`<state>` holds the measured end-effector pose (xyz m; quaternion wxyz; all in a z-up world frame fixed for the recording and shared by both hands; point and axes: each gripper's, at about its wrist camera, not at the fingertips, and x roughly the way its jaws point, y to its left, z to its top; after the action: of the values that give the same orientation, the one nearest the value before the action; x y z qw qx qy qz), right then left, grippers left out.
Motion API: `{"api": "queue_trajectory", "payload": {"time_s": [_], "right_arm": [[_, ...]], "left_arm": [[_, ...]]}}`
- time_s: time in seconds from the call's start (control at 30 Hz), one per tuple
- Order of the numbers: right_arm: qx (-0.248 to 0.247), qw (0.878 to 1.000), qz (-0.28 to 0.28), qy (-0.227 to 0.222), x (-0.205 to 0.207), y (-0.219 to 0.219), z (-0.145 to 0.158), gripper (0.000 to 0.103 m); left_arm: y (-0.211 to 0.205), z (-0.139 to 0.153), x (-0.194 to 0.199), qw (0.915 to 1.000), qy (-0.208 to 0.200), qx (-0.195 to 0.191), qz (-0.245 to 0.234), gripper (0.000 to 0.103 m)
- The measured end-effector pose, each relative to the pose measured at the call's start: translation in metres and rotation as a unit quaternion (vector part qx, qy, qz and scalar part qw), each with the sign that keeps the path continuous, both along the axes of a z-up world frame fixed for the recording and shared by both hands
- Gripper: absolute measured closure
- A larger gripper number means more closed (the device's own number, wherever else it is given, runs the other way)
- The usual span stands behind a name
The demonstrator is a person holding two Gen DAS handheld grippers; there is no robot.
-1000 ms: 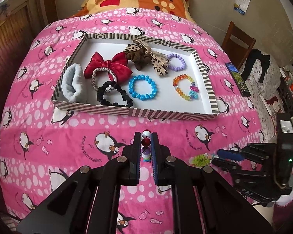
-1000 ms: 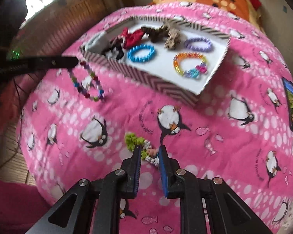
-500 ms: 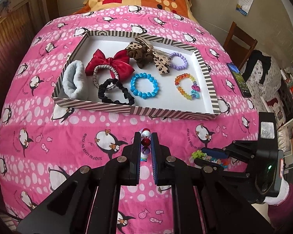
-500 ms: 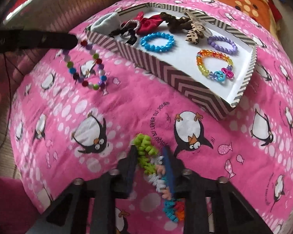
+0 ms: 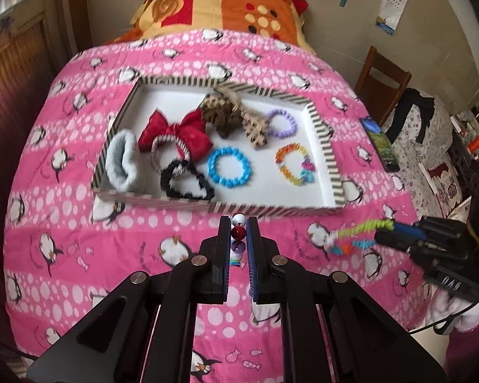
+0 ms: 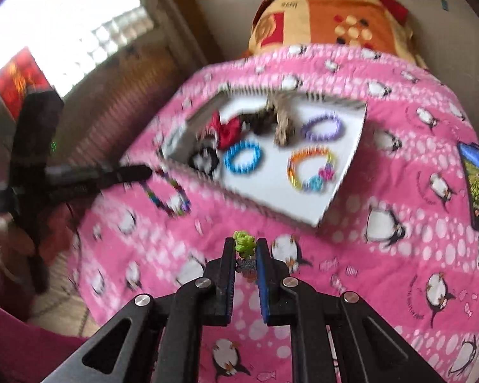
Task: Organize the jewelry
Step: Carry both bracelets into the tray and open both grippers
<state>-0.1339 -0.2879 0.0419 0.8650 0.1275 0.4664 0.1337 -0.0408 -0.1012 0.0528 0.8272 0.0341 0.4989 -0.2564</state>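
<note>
Two tools clamped: left tool (image 5: pixel 238 233) on beaded bracelet (image 5: pixel 238 234), right tool (image 6: pixel 246 255) on coiled hair tie (image 6: pixel 245 243). Both lifted off bed (image 5: pixel 64 239), near striped tray (image 5: pixel 271 209), presumably for drop-in.

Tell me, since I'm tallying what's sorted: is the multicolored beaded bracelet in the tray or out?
Out. The beaded bracelet hangs from the left tool, short of the tray.

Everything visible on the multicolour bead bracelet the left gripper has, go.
The multicolour bead bracelet is a loop of round glossy beads, plastic-looking: white, dark red and purple show between the fingers, more colours in the blurred right wrist view. The left gripper pinches its top; the rest hangs freely above the pink penguin bedspread, just short of the striped box.
</note>
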Motion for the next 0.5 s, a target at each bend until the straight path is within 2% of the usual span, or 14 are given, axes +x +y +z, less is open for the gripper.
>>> {"api": "queue_trajectory", "payload": {"time_s": [0.1,0.23,0.4,0.5], "right_arm": [[0.009,0.999,-0.020,-0.025,0.007,-0.009,0.020,0.092],[-0.010,0.998,-0.041,-0.048,0.023,-0.019,0.038,0.092],[-0.019,0.997,-0.053,-0.050,0.044,-0.028,0.043,0.092],[-0.025,0.997,-0.066,-0.041,0.057,-0.033,0.037,0.092]], "left_arm": [[-0.005,0.010,0.006,0.9999,-0.009,-0.006,-0.004,0.095],[-0.015,0.019,0.016,0.9998,-0.015,-0.009,-0.008,0.095],[-0.038,0.020,0.029,0.9996,-0.011,-0.019,-0.016,0.095],[-0.054,0.013,0.039,0.9990,0.010,-0.040,-0.020,0.095]]}}
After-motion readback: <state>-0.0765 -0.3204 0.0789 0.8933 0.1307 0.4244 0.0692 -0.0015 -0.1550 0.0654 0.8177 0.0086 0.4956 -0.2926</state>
